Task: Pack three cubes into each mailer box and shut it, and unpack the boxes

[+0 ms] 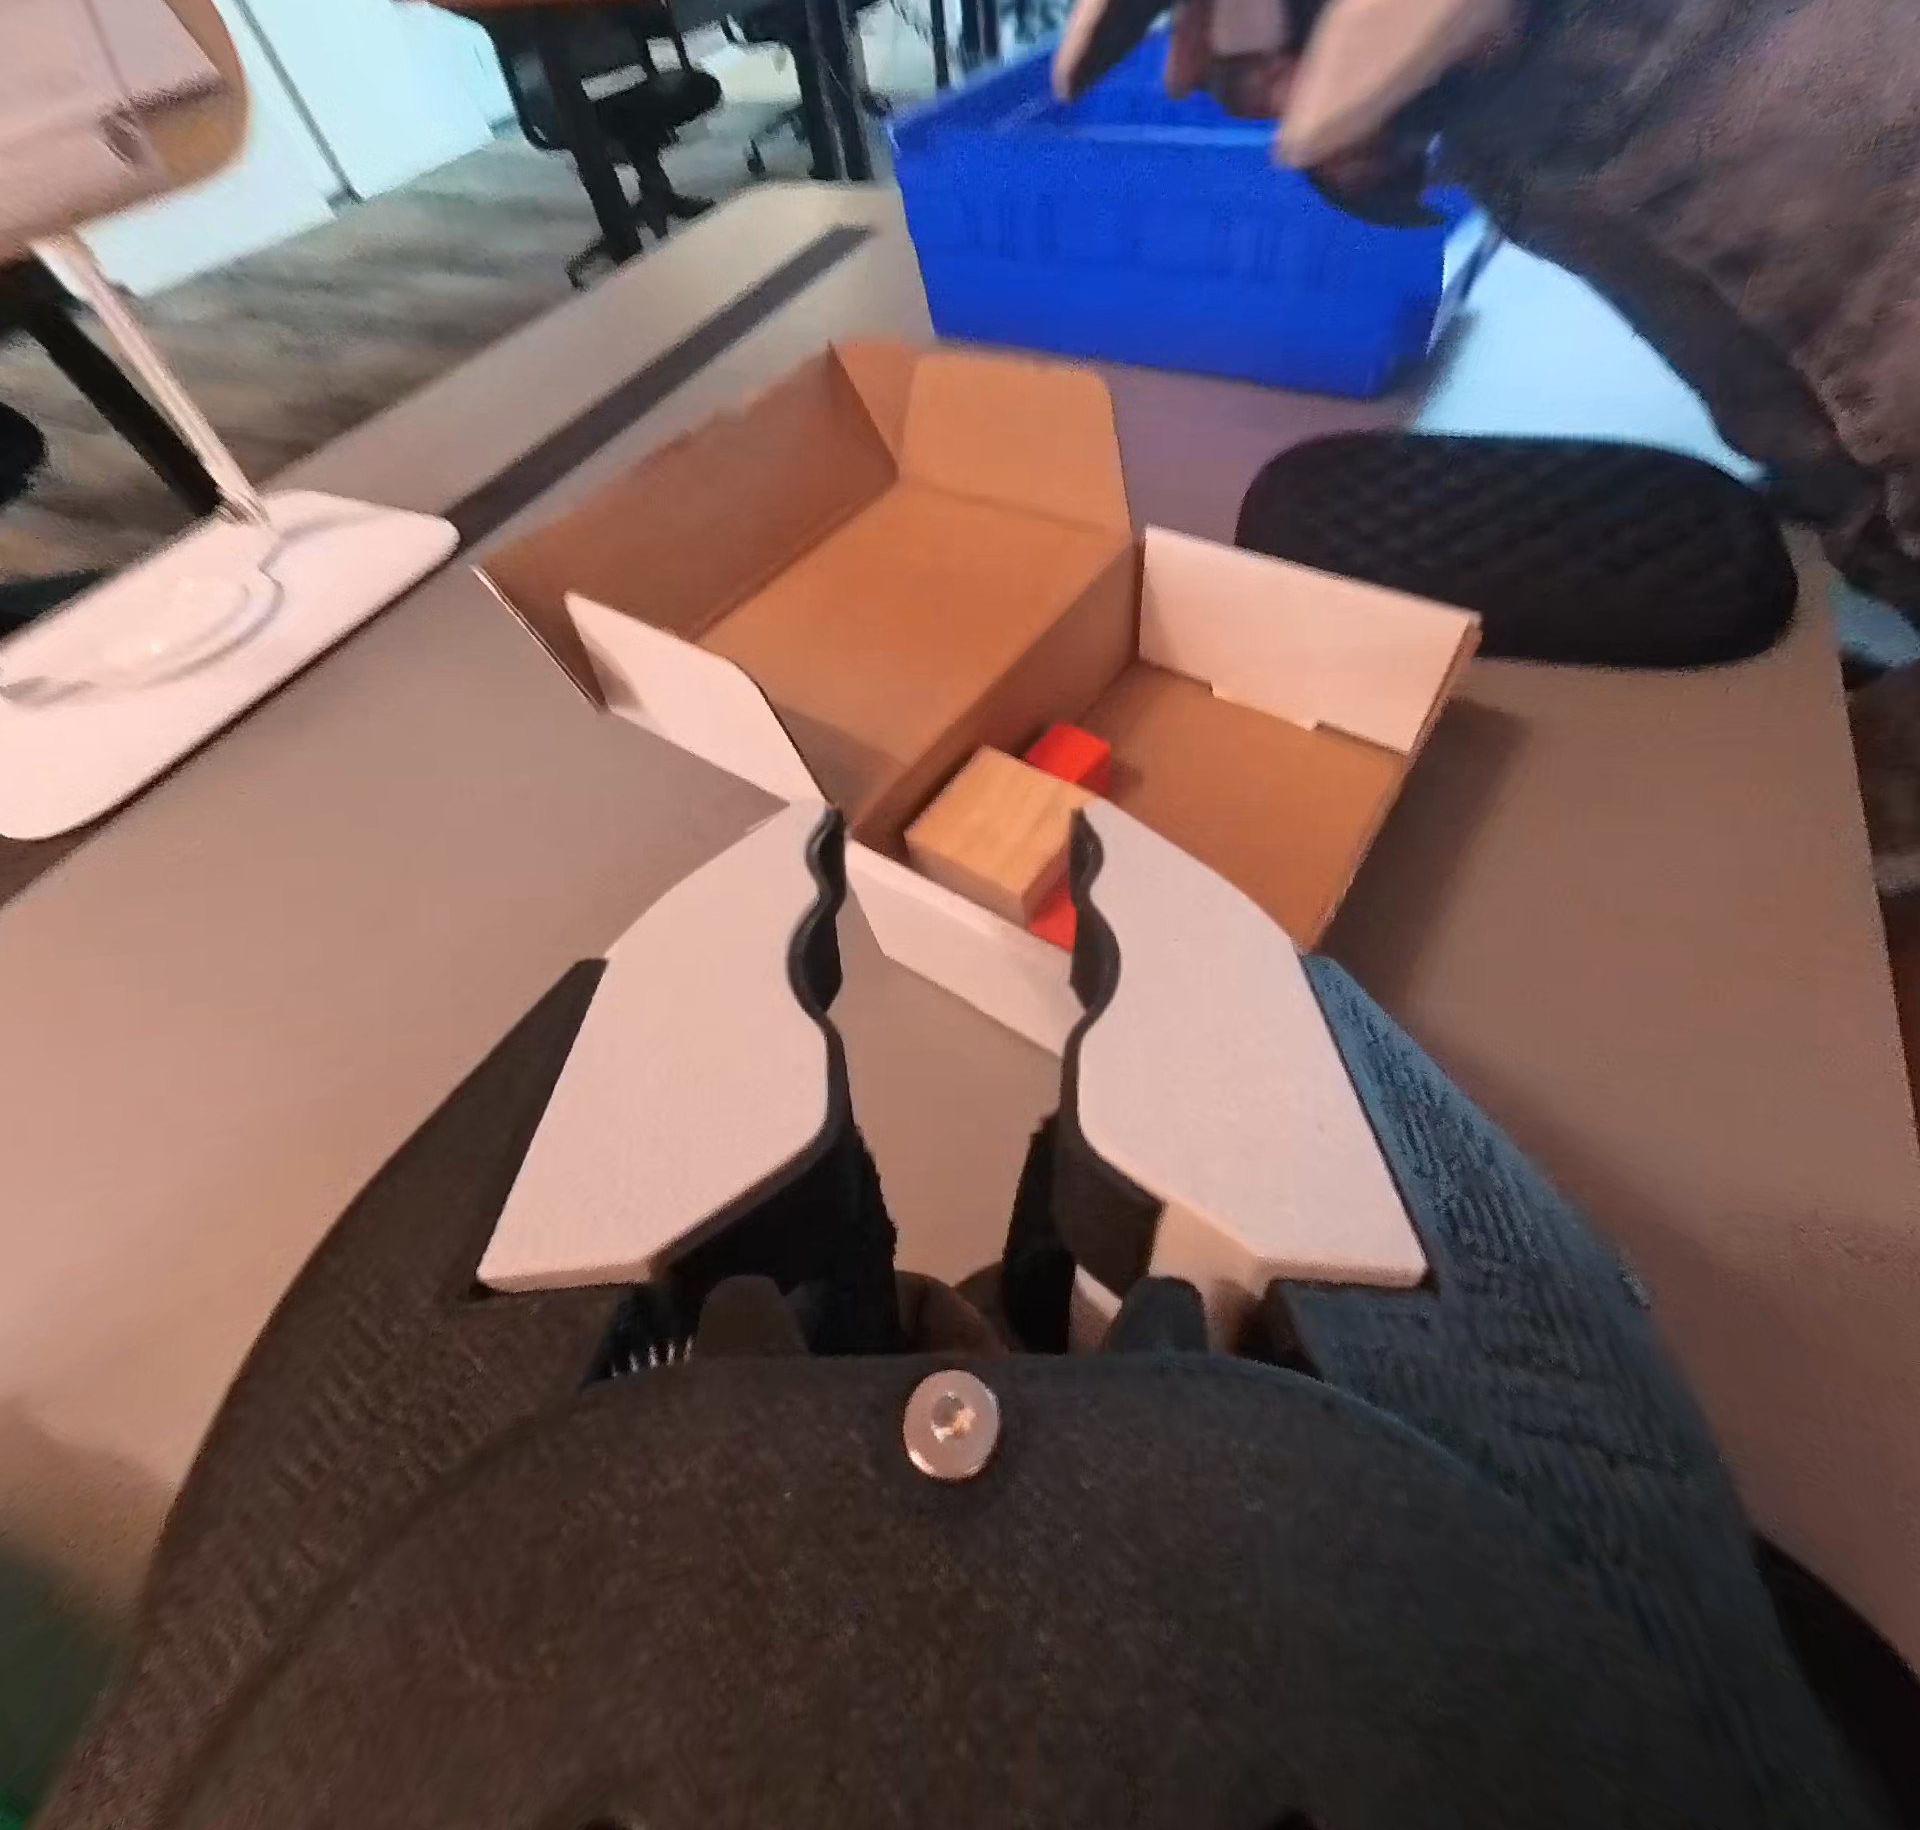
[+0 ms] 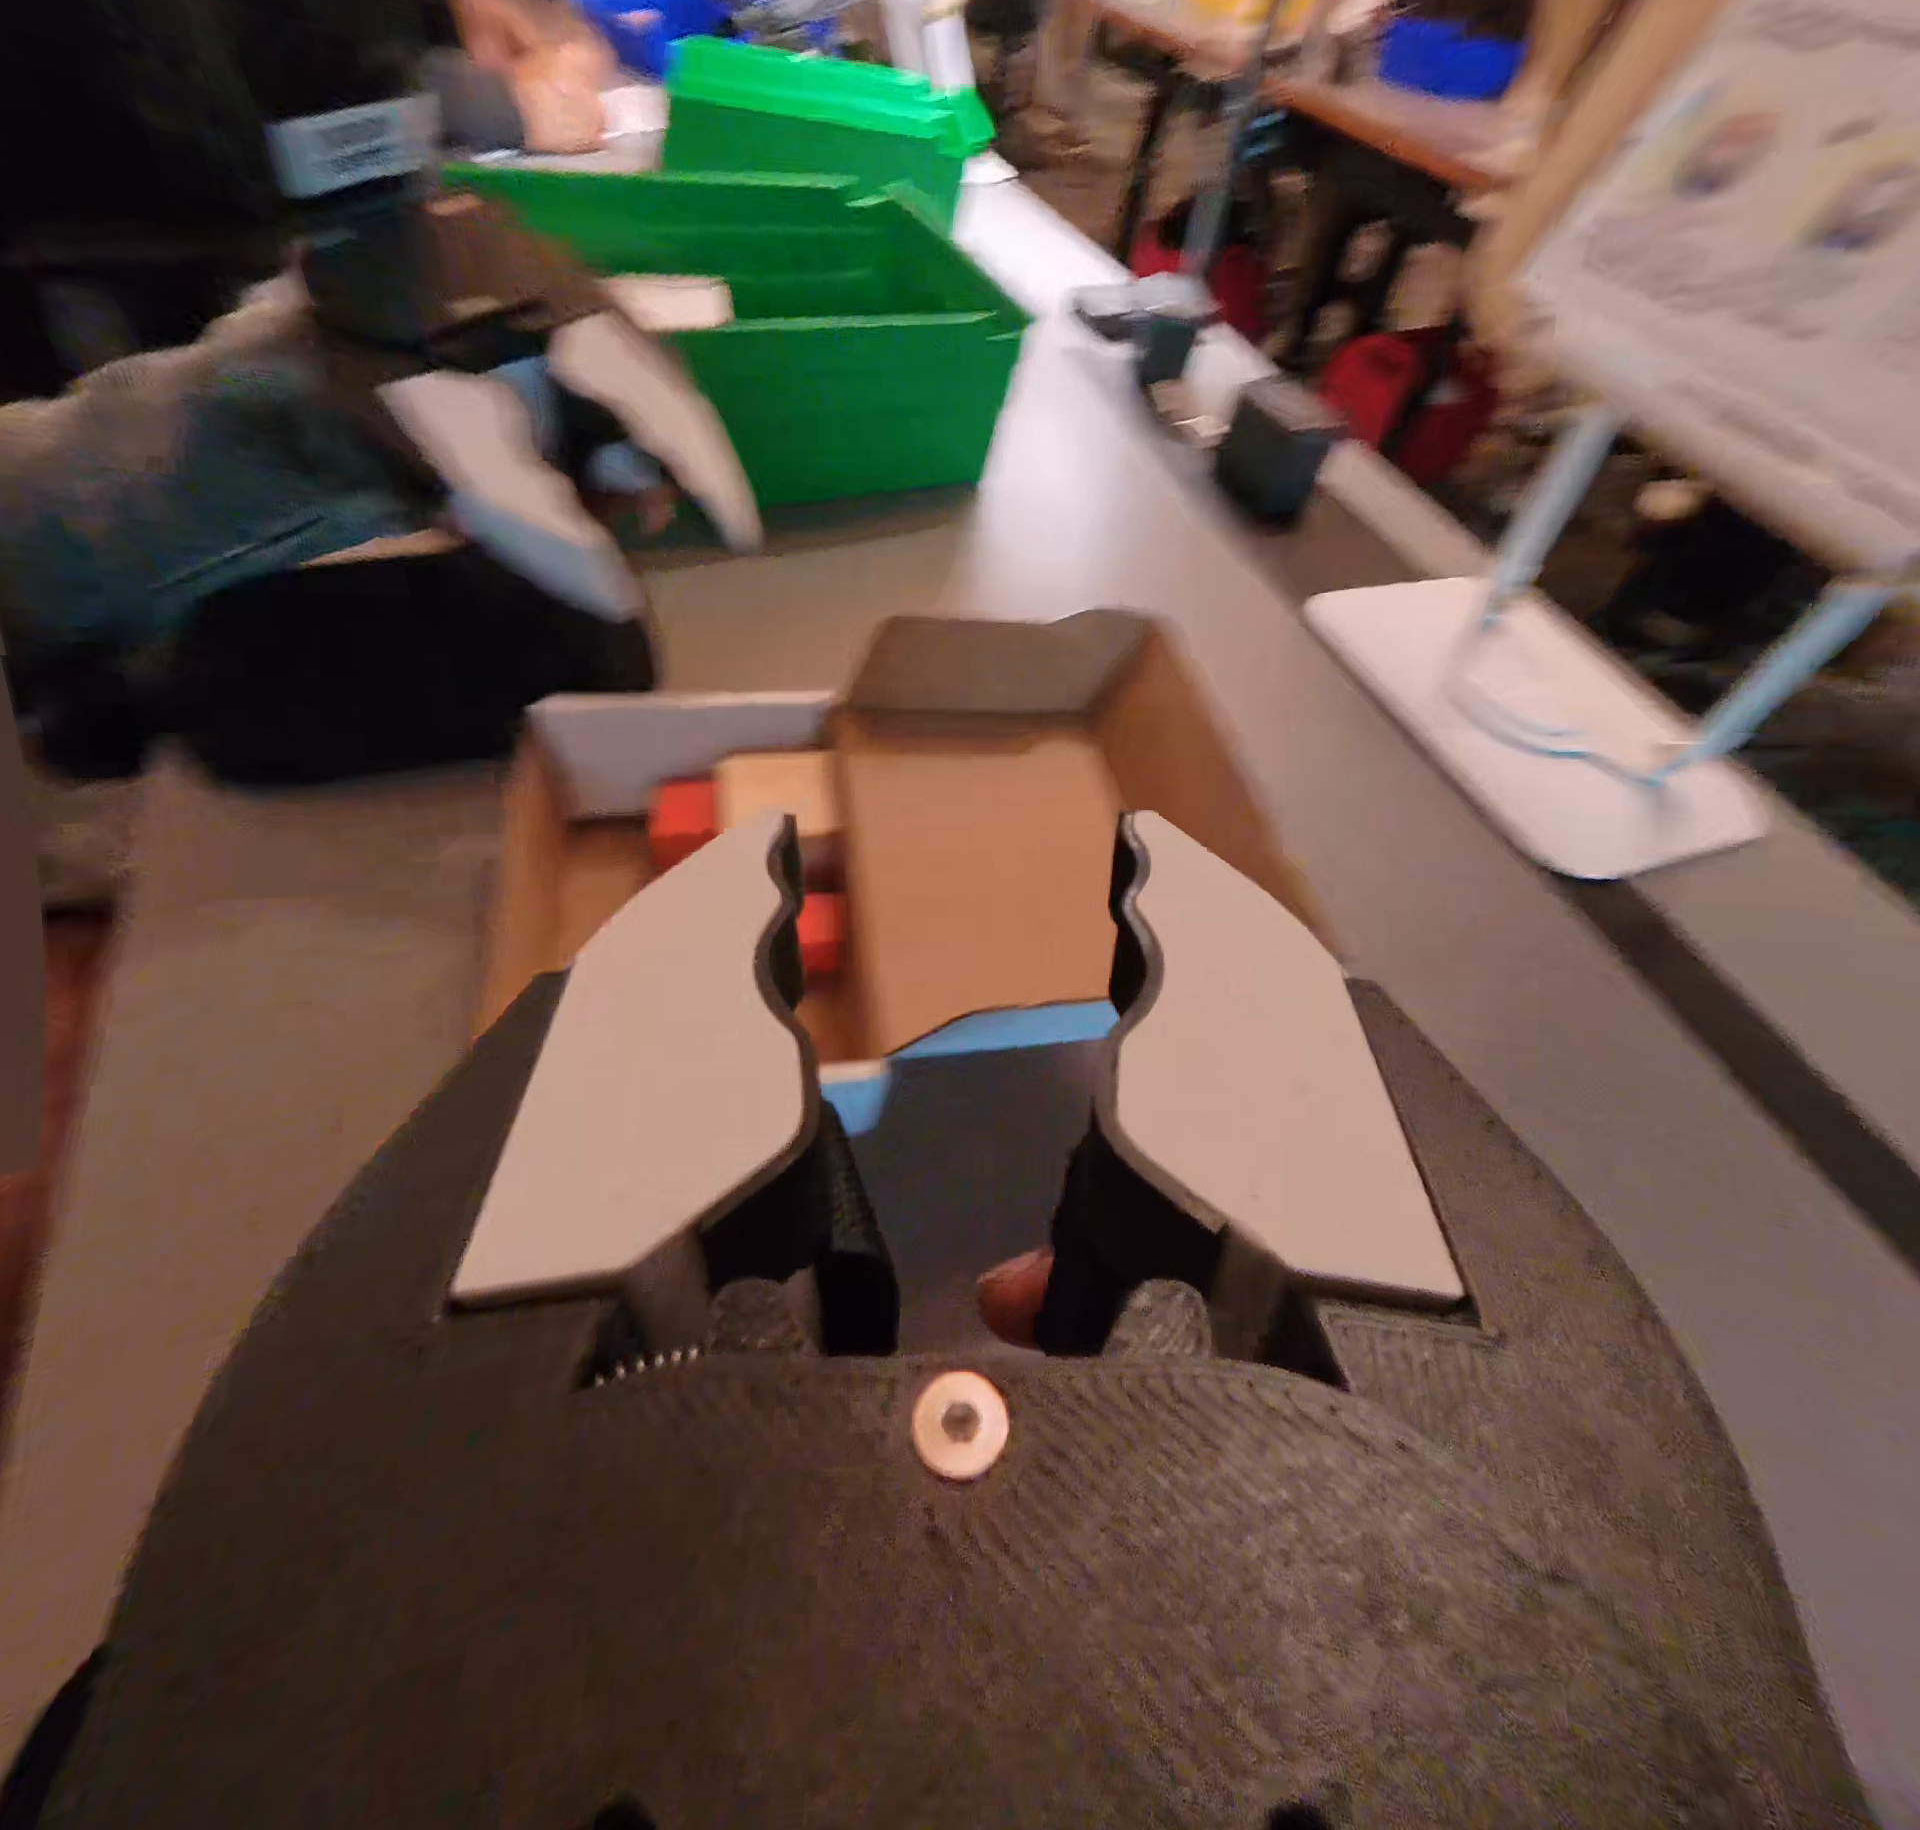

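An open white mailer box (image 1: 1299,793) with a brown inside sits on the grey table, its lid (image 1: 904,627) folded back. Inside lie a light wooden cube (image 1: 987,830) and red cubes (image 1: 1065,754). My left gripper (image 1: 951,824) is open and empty, just above the box's near corner. My right gripper (image 2: 956,824) is open and empty, over the same box (image 2: 540,845) and its raised lid (image 2: 977,866); the wooden cube (image 2: 774,783) and red cubes (image 2: 686,814) show there. The left gripper (image 2: 623,471) also shows farther off, and the right gripper's fingers (image 1: 1361,76) show at the top.
A blue bin (image 1: 1174,242) stands behind the box. A green bin (image 2: 852,357) stands at the table's far side. A black mesh pad (image 1: 1517,554) lies right of the box. A white stand base (image 1: 208,627) sits at the left, also in the right wrist view (image 2: 1538,731). Left tips to right tips: about 20 cm. The wooden cube (image 2: 774,783) is closer to my left gripper, around 7 cm from its tips; the right tips are 15 cm off. Look for it in the left wrist view (image 1: 981,834) too.
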A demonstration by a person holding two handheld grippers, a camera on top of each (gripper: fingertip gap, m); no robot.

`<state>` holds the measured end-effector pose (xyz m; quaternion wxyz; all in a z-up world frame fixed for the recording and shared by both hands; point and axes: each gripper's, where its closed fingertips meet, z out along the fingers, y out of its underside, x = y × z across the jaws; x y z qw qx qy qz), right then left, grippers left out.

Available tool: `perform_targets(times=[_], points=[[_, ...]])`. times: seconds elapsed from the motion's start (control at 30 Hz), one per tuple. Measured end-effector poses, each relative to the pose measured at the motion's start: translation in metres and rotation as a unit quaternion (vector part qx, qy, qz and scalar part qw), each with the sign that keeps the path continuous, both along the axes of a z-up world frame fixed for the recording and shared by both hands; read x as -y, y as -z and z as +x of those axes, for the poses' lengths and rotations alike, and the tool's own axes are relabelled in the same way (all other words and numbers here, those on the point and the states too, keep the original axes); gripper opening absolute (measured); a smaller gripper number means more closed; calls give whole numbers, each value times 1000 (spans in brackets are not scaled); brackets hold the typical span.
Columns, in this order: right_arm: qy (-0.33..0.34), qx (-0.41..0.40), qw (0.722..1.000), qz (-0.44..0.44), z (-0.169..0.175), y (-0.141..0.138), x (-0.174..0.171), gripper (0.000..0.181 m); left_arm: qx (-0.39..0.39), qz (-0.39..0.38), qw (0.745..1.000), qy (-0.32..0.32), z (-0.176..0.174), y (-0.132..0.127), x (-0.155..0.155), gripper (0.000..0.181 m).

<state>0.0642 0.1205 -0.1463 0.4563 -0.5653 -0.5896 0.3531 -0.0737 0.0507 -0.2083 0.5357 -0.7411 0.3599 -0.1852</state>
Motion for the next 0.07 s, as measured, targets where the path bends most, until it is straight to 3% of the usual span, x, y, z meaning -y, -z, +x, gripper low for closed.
perform_targets(times=[0.07], points=[[-64, 50, 996, -38, 8, 32, 40, 71, -26, -33, 999, 35, 3, 15, 8, 43]])
